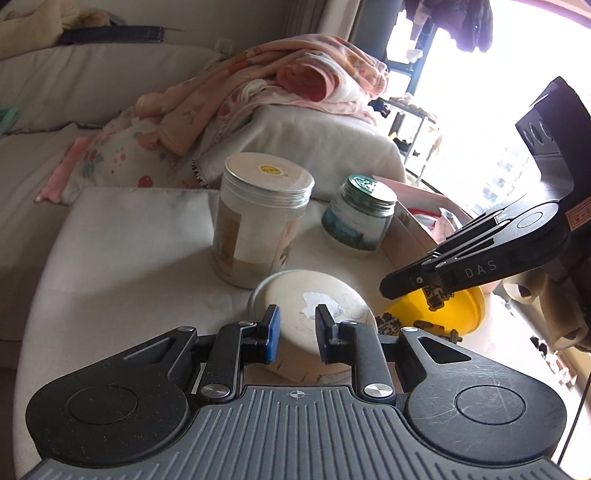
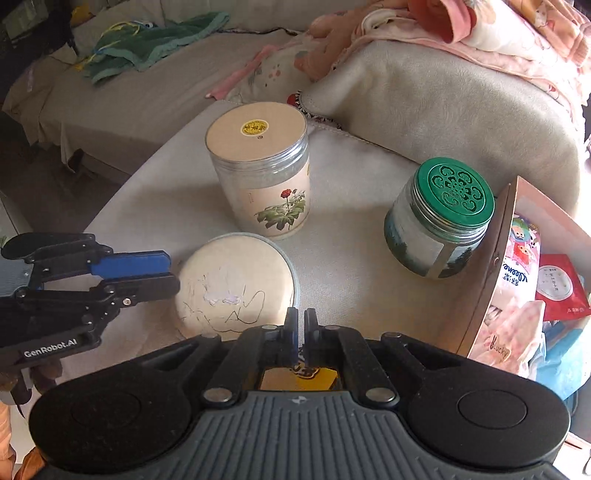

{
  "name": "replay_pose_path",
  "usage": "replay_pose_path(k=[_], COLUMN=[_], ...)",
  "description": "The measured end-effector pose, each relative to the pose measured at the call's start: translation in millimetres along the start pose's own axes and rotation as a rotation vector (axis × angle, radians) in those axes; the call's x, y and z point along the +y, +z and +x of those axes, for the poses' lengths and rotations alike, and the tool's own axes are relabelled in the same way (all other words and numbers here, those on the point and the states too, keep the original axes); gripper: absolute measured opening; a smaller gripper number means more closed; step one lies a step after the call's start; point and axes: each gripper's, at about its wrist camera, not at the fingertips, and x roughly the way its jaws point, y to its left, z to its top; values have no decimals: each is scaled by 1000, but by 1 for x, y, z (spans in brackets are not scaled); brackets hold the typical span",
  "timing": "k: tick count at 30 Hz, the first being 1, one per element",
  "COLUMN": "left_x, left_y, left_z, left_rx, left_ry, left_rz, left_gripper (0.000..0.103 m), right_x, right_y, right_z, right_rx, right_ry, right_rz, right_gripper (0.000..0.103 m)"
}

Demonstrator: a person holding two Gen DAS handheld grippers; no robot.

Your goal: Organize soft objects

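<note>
Cushion (image 2: 155, 206), right wrist view: round tin (image 2: 236, 280) at centre; tall jar (image 2: 264, 177) at its 12 o'clock; short jar (image 2: 439, 218) at 2 o'clock. Box (image 2: 495, 266) touching the short jar at its 3 o'clock. Blanket pile (image 2: 480, 33) at 1 o'clock, on the armrest (image 2: 443, 107) behind both jars.

"DAS" stands on the right gripper (image 1: 413, 282); "GenRobot.AI" on the left gripper (image 2: 168, 271); "Lucky" and part of "Kleenex" on the tissue pack (image 2: 517, 280) in the box (image 2: 495, 266)
</note>
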Motion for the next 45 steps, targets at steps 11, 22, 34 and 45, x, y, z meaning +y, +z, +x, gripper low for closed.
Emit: replay_pose_path(k=[11, 22, 34, 45], left_x=[-11, 64, 48, -25], left_y=[11, 30, 25, -4], left_z=[21, 46, 65, 9], left_rx=[44, 198, 266, 190], left_ry=[137, -214, -326, -232], left_rz=[120, -127, -186, 24], left_gripper=[34, 52, 80, 54], right_x=[-7, -1, -9, -29], right_y=[-3, -3, -4, -55], right_z=[22, 42, 38, -60], right_rx=[-2, 39, 10, -232], right_ry=[-55, -40, 8, -93], right_rz=[73, 43, 52, 46], right_gripper=[3, 3, 3, 3])
